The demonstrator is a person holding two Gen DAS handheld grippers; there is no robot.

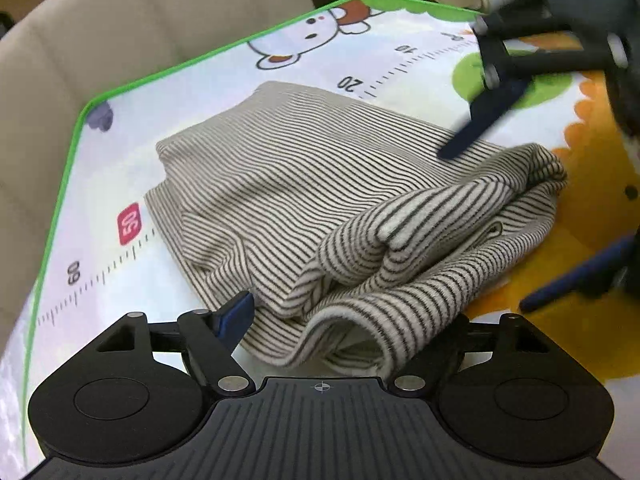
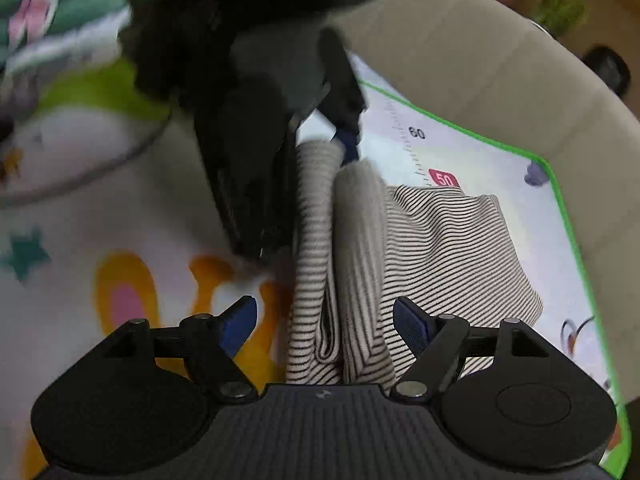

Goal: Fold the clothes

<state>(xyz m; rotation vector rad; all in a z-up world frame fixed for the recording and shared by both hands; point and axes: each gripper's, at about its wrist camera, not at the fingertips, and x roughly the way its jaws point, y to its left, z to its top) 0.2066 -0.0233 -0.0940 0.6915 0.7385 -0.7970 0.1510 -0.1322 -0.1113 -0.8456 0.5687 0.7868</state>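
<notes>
A cream garment with thin dark stripes (image 1: pixel 304 184) lies folded on a cartoon play mat (image 1: pixel 120 152), its near end bunched into loose rolls. My left gripper (image 1: pixel 344 312) straddles that bunched end with wide jaws; its left blue pad (image 1: pixel 238 312) sits at the cloth's edge, and the cloth hides the right finger. My right gripper (image 1: pixel 484 230) hovers blurred over the garment's right end, jaws spread. In the right wrist view, the right gripper (image 2: pixel 326 322) is open, with the garment's rolled edge (image 2: pixel 352 280) between its blue pads and free of them. The left gripper's fingertip (image 2: pixel 348 144) shows at the far end.
The mat has a green border (image 1: pixel 60 208) and a printed ruler scale (image 1: pixel 128 224). Beige upholstered cushions (image 1: pixel 100 40) rise right behind the mat's far edge. Patterned fabric (image 2: pixel 60 12) shows blurred at the upper left of the right wrist view.
</notes>
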